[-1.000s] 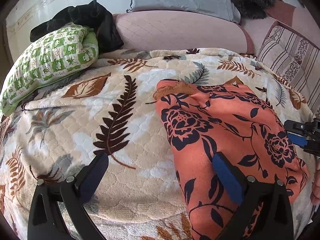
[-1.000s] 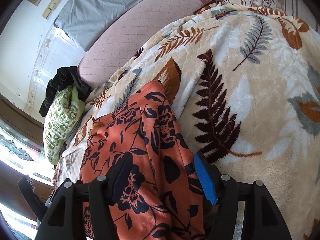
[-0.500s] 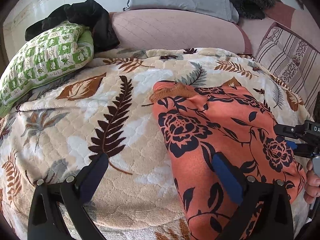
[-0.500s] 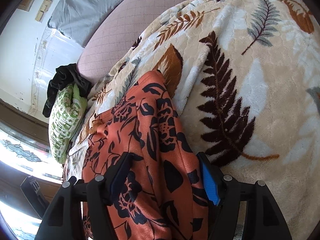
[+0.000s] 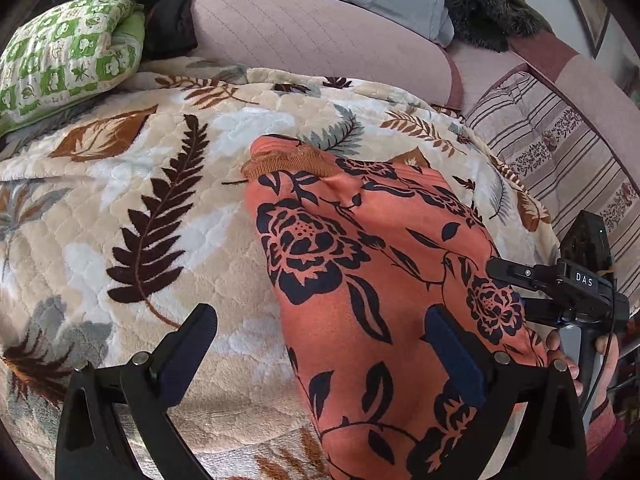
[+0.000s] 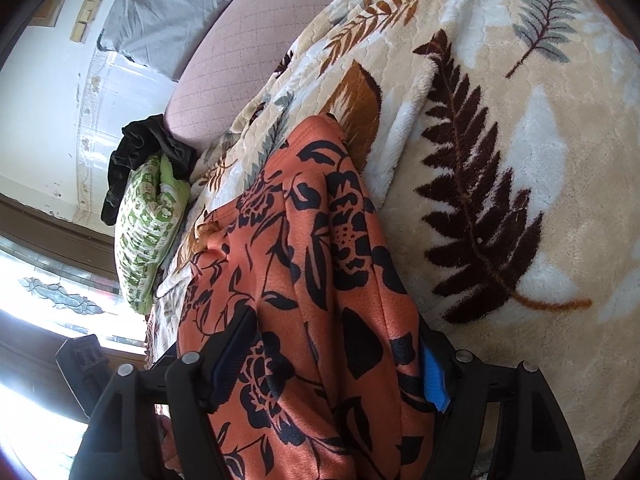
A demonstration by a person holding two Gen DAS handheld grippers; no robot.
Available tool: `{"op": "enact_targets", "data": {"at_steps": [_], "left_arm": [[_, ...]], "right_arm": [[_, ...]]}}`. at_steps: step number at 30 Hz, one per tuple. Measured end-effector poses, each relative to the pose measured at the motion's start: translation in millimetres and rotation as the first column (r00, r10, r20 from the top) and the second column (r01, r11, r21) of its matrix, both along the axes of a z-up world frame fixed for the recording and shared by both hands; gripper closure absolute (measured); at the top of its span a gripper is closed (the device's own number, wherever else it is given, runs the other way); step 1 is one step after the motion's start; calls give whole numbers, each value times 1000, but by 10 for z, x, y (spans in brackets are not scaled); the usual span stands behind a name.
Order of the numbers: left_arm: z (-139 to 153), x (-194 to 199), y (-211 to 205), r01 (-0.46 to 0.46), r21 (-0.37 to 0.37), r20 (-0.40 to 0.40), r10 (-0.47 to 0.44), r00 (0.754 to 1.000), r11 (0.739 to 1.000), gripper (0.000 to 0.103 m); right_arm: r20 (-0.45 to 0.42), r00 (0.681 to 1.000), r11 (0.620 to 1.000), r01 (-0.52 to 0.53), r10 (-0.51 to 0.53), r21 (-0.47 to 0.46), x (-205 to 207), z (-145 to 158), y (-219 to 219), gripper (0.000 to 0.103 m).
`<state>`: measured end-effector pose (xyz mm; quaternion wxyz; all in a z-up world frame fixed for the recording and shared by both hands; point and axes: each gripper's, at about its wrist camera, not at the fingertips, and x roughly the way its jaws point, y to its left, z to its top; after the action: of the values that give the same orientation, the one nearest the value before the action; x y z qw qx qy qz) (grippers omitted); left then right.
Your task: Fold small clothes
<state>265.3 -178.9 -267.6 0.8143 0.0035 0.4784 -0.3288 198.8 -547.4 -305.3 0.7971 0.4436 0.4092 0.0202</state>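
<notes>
orange floral garment (image 5: 360, 280): smooth cloth, slight sheen. leaf-print blanket (image 5: 160, 200): plush, quilted fleece. gripper fingers (image 5: 192, 344): matt black plastic. pillow (image 5: 68, 56), upper left: printed cotton.

Two close downward views, shared blanket (image 5: 168, 240).

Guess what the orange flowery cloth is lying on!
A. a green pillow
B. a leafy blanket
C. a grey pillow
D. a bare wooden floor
B: the cloth lies spread on the cream blanket with brown fern leaves; the green pillow sits far off at the blanket's edge.
</notes>
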Motion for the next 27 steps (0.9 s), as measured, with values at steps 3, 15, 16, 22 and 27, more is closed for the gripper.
{"op": "enact_targets", "data": {"at_steps": [3,15,16,22,27], "left_arm": [[-69,10,-34,34,-23,-66,-36,997,999,0],[-202,-33,-139,97,-89,-169,-111,979,991,14],[-198,-32,-135,91,-89,-164,-105,981,992,16],[-180,-62,-107,66,-88,-130,-77,989,994,33],[-127,-120,-137,66,-53,-74,-70,995,996,46]], "right_arm": [[4,1000,1000,-14,14,16,-3,2,19,26],[15,999,999,-33,34,-38,26,38,114,26],[15,999,998,-35,36,-60,33,50,142,27],[-10,998,974,-56,55,-221,101,100,324,46],[17,998,933,-58,68,-356,83,216,488,56]]}}
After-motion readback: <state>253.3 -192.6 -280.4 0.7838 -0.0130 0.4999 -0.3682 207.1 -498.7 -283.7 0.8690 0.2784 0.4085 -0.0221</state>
